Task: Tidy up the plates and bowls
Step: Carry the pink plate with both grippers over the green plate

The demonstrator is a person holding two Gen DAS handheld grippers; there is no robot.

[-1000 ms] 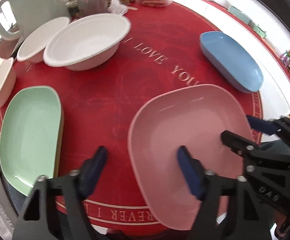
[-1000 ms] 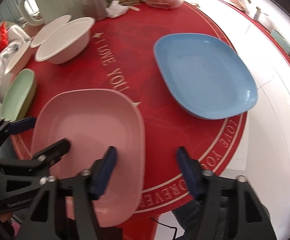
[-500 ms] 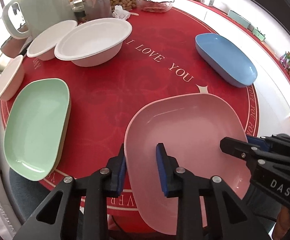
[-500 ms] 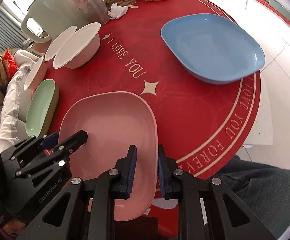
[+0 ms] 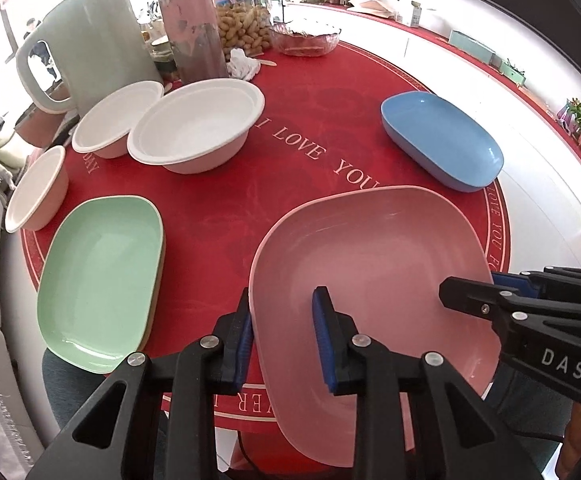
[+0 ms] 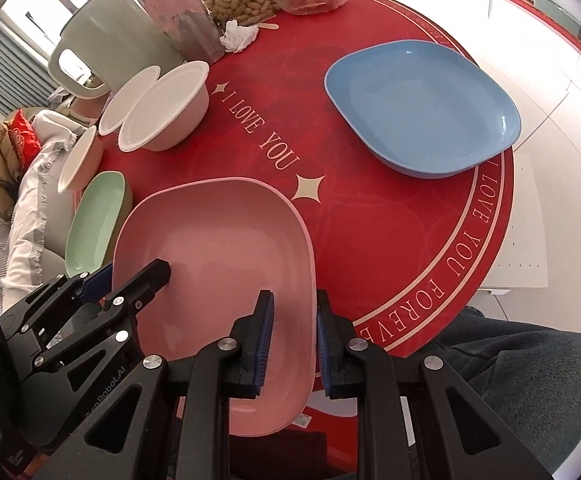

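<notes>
A pink plate [image 5: 374,268] is held above the red table by both grippers. My left gripper [image 5: 284,336] is shut on its left rim. My right gripper [image 6: 293,340] is shut on its right rim [image 6: 308,280]; it also shows at the right of the left wrist view [image 5: 490,288]. A green plate [image 5: 98,280] lies at the left on the table, a blue plate [image 5: 442,140] at the far right. A large white bowl [image 5: 198,124] and two smaller white bowls [image 5: 118,124], [image 5: 36,196] stand at the back left.
A pale green kettle [image 5: 90,60], a pink-lidded jar [image 5: 190,28], a jar of peanuts [image 5: 242,20] and a glass dish [image 5: 306,38] stand along the table's far edge. A crumpled tissue [image 5: 244,66] lies by them. A person's leg [image 6: 530,380] is at the near right edge.
Both grippers have closed from open onto the pink plate's opposite rims. The plate has since risen off the table with them.
</notes>
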